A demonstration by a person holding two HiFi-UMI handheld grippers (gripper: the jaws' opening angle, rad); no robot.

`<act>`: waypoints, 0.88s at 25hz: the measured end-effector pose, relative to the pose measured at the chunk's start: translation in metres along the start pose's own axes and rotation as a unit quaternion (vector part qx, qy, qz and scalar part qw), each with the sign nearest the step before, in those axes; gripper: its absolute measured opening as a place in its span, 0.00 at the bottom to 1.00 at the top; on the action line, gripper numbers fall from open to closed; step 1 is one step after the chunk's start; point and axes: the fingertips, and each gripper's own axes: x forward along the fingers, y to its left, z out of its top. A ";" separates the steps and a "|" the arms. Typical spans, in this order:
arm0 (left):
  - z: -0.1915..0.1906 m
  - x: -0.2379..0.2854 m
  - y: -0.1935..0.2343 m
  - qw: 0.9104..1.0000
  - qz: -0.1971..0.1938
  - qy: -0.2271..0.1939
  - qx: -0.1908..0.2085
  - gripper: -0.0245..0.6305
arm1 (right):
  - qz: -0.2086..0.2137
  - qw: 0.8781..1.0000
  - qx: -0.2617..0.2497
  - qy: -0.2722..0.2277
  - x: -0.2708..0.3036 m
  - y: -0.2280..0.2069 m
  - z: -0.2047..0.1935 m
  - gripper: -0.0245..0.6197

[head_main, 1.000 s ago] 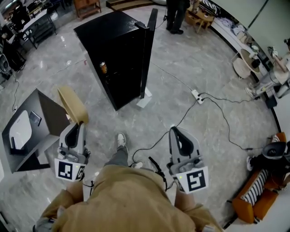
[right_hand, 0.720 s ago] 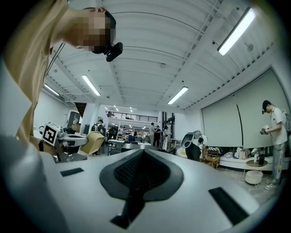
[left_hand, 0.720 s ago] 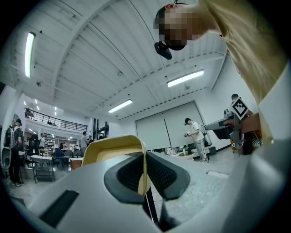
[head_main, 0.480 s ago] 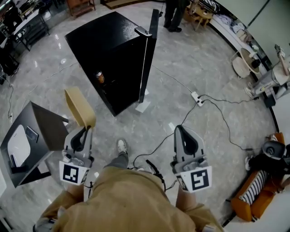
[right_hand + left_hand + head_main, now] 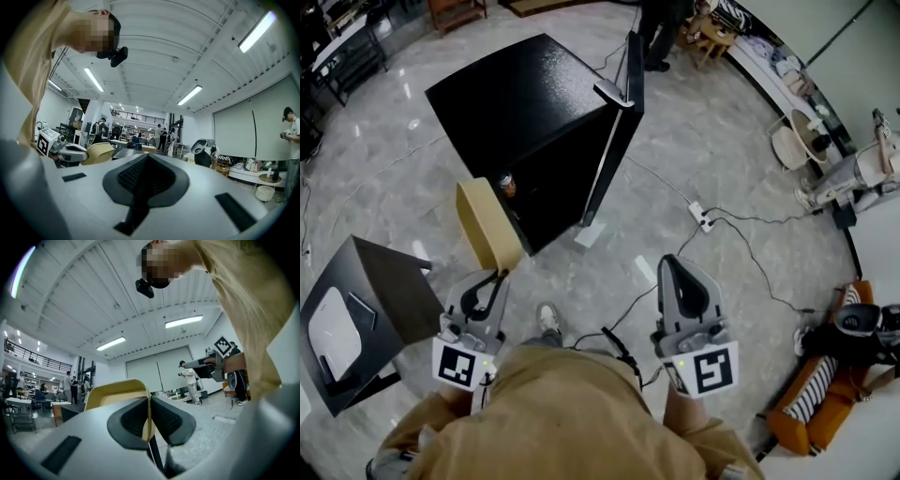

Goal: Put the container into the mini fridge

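Floor (image 5: 741, 131): grey marble, carrying everything below; all places are given from the mini fridge.

Mini fridge (image 5: 525, 112): black, upright, seen steeply from above. Its door (image 5: 623, 112) stands swung open at the cabinet's right edge (edge-on to the head view).

Bench (image 5: 389, 286): a small black one, well to the left of the fridge and nearer the person.

Container (image 5: 487, 225): tan and shallow, tilted on edge and held in the air just in front of the fridge's open front, at its lower left corner, not inside. The left gripper view shows it (image 5: 115, 391) with its open side facing the camera.

Left tongs (image 5: 497, 278): nearly closed, the pads (image 5: 173, 416) pinching the container's thin rim wall between them.

Right tongs (image 5: 672, 267): in front of the fridge, below and right of the door. The jaws are pressed together with nothing between them, as the right gripper view shows (image 5: 146, 160).

Can (image 5: 507, 185): small, upright inside the fridge opening, just right of the container's upper edge.

Power strip (image 5: 701, 217): white, on the floor right of the door.
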 end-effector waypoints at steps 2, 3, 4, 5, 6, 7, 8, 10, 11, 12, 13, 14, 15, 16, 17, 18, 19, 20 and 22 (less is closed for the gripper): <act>-0.001 0.008 0.002 1.000 -0.020 -0.007 0.001 0.07 | -0.003 1.000 0.001 0.003 0.013 0.002 -0.002 0.03; -0.002 0.012 0.002 1.000 -0.028 -0.010 0.001 0.07 | -0.005 1.000 0.001 0.004 0.019 0.003 -0.003 0.03; -0.002 0.014 0.004 0.999 -0.034 -0.012 -0.001 0.07 | -0.006 1.000 0.001 0.006 0.024 0.004 -0.003 0.03; -0.002 0.017 0.005 0.999 -0.038 -0.014 -0.003 0.07 | -0.008 1.000 0.000 0.008 0.028 0.005 -0.004 0.03; -0.003 0.019 0.007 0.999 -0.042 -0.015 -0.006 0.07 | -0.009 1.000 -0.002 0.009 0.031 0.006 -0.004 0.03; -0.003 0.021 0.009 0.999 -0.046 -0.016 -0.008 0.07 | -0.012 1.000 -0.002 0.010 0.034 0.007 -0.004 0.03; -0.004 0.023 0.009 0.999 -0.050 -0.017 -0.009 0.07 | -0.014 1.000 -0.001 0.009 0.035 0.007 -0.004 0.03; -0.003 0.028 0.008 0.998 -0.059 -0.018 -0.008 0.07 | -0.020 1.000 0.004 0.010 0.036 0.003 -0.005 0.03; -0.003 0.031 0.008 0.998 -0.062 -0.018 -0.006 0.07 | -0.022 1.000 0.006 0.011 0.036 0.000 -0.005 0.03; -0.002 0.035 0.007 0.998 -0.065 -0.018 -0.005 0.07 | -0.023 1.000 0.007 0.012 0.037 -0.004 -0.006 0.03; -0.001 0.039 0.006 0.998 -0.067 -0.017 -0.005 0.07 | -0.023 1.000 0.007 0.012 0.038 -0.008 -0.006 0.03; -0.001 0.042 0.005 0.998 -0.067 -0.015 -0.004 0.07 | -0.023 1.000 0.008 0.011 0.040 -0.012 -0.006 0.03; -0.001 0.046 0.004 0.998 -0.067 -0.013 -0.002 0.07 | -0.022 1.000 0.009 0.010 0.042 -0.017 -0.007 0.03; -0.001 0.049 0.003 0.998 -0.066 -0.012 0.000 0.07 | -0.020 1.000 0.009 0.008 0.044 -0.021 -0.008 0.03; -0.002 0.053 0.001 0.998 -0.065 -0.011 0.002 0.07 | -0.016 1.000 0.009 0.005 0.047 -0.026 -0.009 0.03; -0.002 0.058 0.000 0.998 -0.062 -0.011 0.006 0.07 | -0.012 1.000 0.009 0.001 0.051 -0.032 -0.010 0.03; -0.001 0.064 -0.003 0.998 -0.060 -0.011 0.010 0.07 | -0.006 1.000 0.009 -0.003 0.054 -0.038 -0.012 0.03; 0.001 0.070 -0.006 0.998 -0.057 -0.010 0.015 0.07 | 0.001 1.000 0.010 -0.006 0.059 -0.044 -0.013 0.03; 0.003 0.082 -0.012 0.999 -0.048 -0.004 0.020 0.07 | 0.018 1.000 0.016 -0.013 0.068 -0.057 -0.013 0.03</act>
